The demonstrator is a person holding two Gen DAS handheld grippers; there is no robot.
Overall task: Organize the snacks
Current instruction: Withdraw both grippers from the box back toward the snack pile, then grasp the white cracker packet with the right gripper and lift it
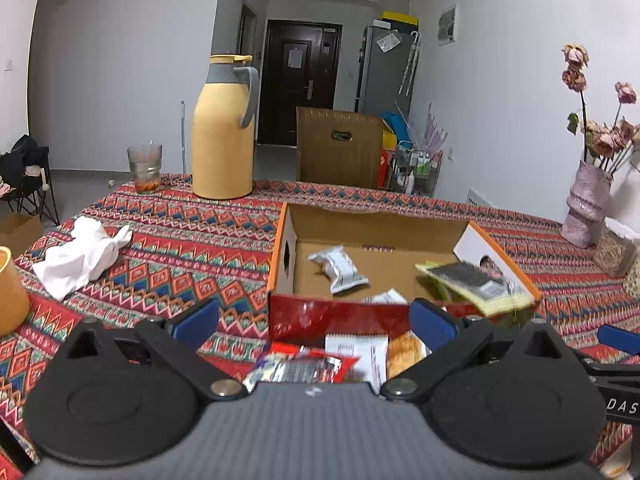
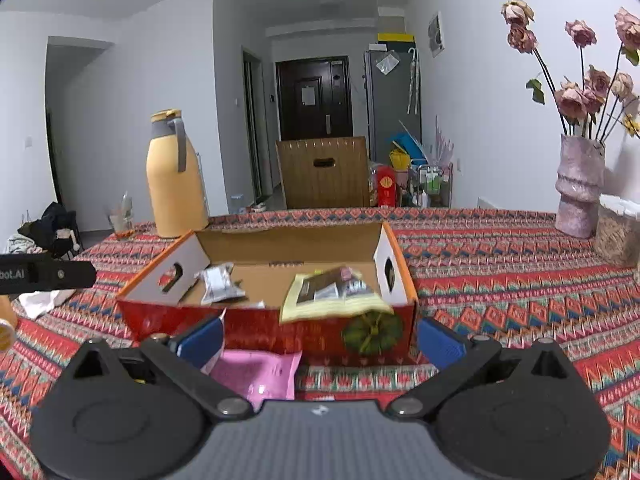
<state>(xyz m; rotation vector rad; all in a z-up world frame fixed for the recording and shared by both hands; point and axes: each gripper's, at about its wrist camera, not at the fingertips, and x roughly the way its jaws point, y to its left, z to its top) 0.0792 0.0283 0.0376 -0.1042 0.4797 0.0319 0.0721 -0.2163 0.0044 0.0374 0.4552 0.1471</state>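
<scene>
An open cardboard box point(image 1: 280, 264) with a red front wall point(image 2: 256, 328) stands on the patterned tablecloth. Inside lies a silver packet point(image 1: 340, 270) point(image 2: 220, 282). A yellow packet point(image 1: 472, 284) point(image 2: 332, 296) rests tilted over the box's right front rim, blurred. My left gripper point(image 1: 316, 324) is open just before the box. Under it lie a red packet point(image 1: 304, 368), a white packet point(image 1: 356, 348) and a bread-like snack point(image 1: 406, 354). My right gripper point(image 2: 320, 342) is open and empty, with a pink packet point(image 2: 260, 372) on the cloth near its left finger.
A yellow thermos jug point(image 1: 224, 132) and a glass point(image 1: 145, 168) stand behind the box at the left. A white cloth point(image 1: 80, 258) and an orange cup point(image 1: 10, 296) lie further left. A vase of dried roses point(image 2: 580, 188) and a container point(image 2: 618, 232) stand at the right.
</scene>
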